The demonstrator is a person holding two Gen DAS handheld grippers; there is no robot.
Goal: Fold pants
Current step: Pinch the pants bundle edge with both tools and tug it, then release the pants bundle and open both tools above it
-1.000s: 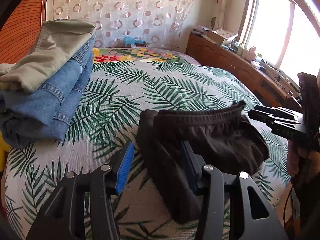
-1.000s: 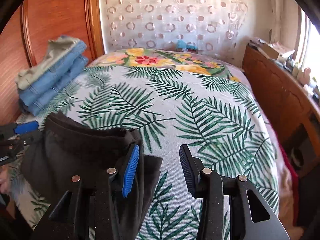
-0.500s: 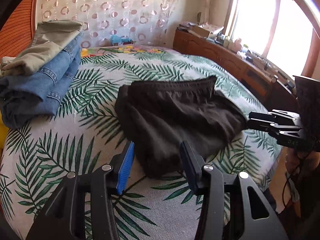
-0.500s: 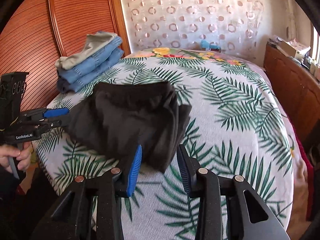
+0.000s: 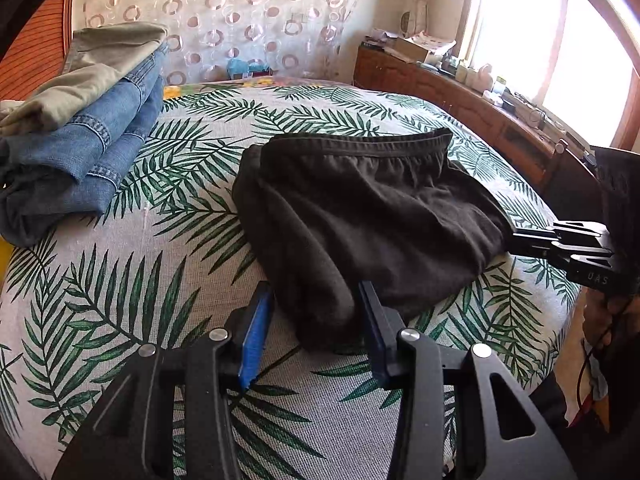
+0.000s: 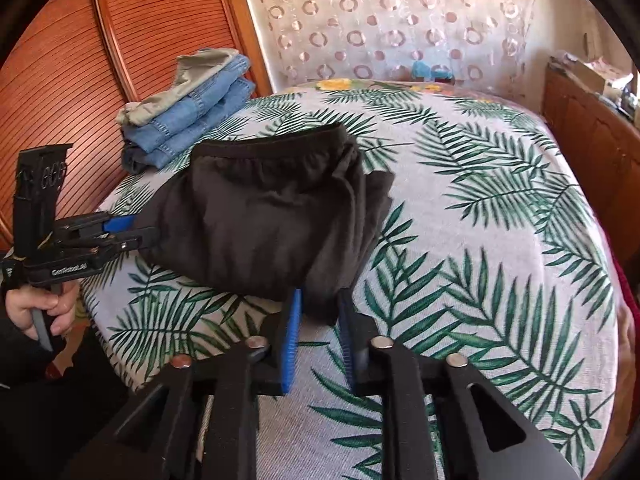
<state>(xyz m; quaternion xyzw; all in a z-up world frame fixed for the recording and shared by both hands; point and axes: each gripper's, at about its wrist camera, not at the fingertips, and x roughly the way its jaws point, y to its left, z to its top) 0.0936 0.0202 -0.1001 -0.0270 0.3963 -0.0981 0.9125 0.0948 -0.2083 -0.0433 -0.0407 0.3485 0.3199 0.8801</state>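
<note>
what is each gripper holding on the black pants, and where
Right gripper: jaws just closing onto the near corner of the black pants. Left gripper: open around the other near corner, not clamped.

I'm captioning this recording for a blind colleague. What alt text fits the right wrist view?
The right gripper has just been closing and pinches the near edge of dark pants lying on a palm-leaf bedspread. At left, the left gripper reaches the pants' other end; folded jeans are stacked behind.
</note>
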